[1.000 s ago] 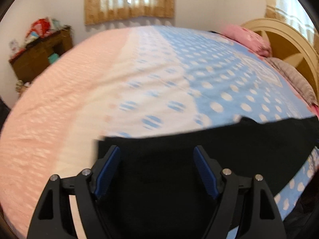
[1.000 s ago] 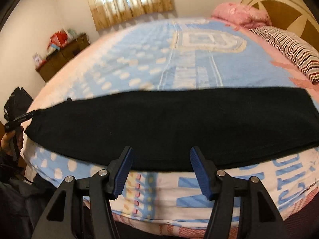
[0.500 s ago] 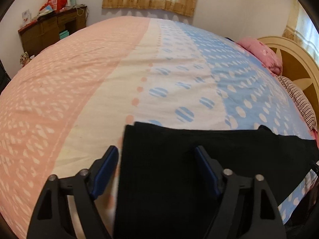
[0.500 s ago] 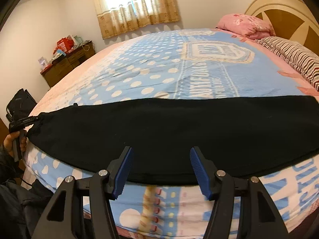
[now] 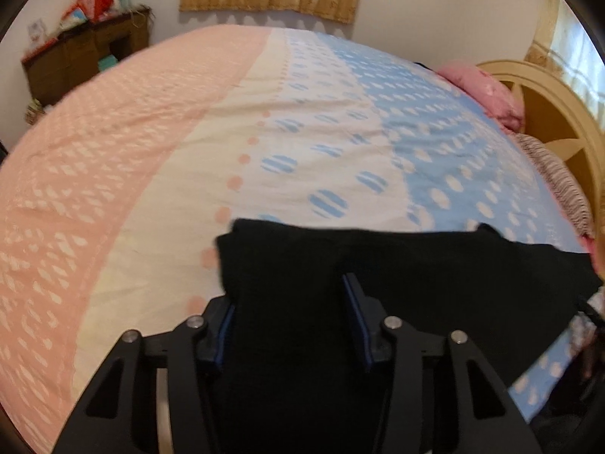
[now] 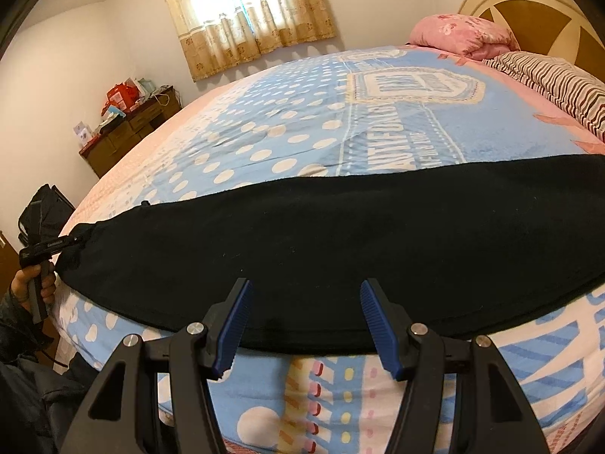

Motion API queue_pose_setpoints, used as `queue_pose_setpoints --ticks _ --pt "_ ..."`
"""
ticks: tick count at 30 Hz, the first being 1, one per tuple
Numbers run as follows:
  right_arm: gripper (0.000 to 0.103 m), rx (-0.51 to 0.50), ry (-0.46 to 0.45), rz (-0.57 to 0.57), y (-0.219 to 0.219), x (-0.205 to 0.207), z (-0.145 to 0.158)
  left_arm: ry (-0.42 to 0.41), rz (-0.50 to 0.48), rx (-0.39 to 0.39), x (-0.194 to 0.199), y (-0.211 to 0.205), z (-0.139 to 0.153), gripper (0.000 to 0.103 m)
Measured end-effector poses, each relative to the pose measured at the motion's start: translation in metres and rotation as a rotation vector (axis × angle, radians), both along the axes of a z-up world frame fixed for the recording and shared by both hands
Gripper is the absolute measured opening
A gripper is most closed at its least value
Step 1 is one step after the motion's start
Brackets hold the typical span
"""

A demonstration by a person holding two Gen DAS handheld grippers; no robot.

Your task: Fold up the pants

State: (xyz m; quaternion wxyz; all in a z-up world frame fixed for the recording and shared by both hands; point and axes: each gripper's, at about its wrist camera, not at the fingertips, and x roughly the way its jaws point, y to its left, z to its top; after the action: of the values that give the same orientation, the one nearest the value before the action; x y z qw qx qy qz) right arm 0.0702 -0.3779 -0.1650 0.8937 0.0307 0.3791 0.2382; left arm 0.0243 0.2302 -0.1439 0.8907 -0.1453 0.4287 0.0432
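Closing left gripper (image 5: 289, 295) now pinches pants (image 5: 416, 265) end; right gripper (image 6: 304, 299) wide above them.

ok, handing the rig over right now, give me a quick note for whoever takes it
Left gripper: jaws have just been closing, with the end of the pants between them; firm grip not confirmed.
Right gripper: open, empty, at the pants' near edge, mid-length.
Pants: flat, one long strip along the near side of the bed.
Done: laid out straight.
Left: fold end over end.
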Motion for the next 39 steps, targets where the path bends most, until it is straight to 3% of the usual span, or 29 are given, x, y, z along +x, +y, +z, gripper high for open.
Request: queue_pose_setpoints --ticks 1,4,5,13,17,22,24,27,29,31,34,37,39 --pt "0.061 0.000 -0.004 0.001 0.000 0.000 0.000 -0.001 -0.003 -0.021 -0.002 0.000 0.001 0.050" --pt "0.061 0.003 -0.001 -0.003 0.001 0.000 -0.002 0.018 0.024 0.009 -0.003 0.003 0.000 0.027" --pt "0.061 0.005 -0.001 -0.005 0.001 0.000 -0.002 0.012 0.023 -0.019 -0.004 0.006 0.000 0.022" --pt "0.061 -0.017 -0.055 0.017 0.014 -0.007 0.008 -0.045 0.078 -0.059 -0.011 0.025 0.020 0.021" --pt "0.061 -0.026 -0.087 0.047 0.025 -0.011 0.013 -0.072 0.167 -0.038 -0.022 0.057 0.039 0.021" --pt "0.061 -0.086 -0.037 0.097 0.045 -0.006 -0.003 -0.003 0.154 -0.026 -0.018 0.073 0.020 0.022" --pt "0.061 -0.129 -0.021 0.099 0.051 -0.005 -0.011 0.032 0.157 -0.014 -0.013 0.074 0.005 0.024" --pt "0.061 -0.104 -0.032 0.119 0.053 -0.006 -0.003 0.026 0.157 0.007 -0.014 0.072 0.005 0.034" --pt "0.061 -0.087 -0.050 0.143 0.059 -0.006 0.004 0.029 0.162 0.049 -0.015 0.069 0.010 0.049" --pt "0.061 -0.101 -0.055 0.172 0.071 -0.003 0.004 0.031 0.190 0.116 -0.016 0.067 0.016 0.057" --pt "0.062 -0.194 0.052 0.221 0.096 0.007 -0.021 0.021 0.227 0.190 -0.021 0.066 0.028 0.062" --pt "0.062 -0.270 -0.037 0.238 0.106 -0.010 -0.016 -0.024 0.263 0.261 -0.027 0.062 0.047 0.067" --pt "0.062 -0.229 -0.058 0.252 0.103 -0.018 -0.007 -0.055 0.299 0.320 -0.028 0.055 0.058 0.073"
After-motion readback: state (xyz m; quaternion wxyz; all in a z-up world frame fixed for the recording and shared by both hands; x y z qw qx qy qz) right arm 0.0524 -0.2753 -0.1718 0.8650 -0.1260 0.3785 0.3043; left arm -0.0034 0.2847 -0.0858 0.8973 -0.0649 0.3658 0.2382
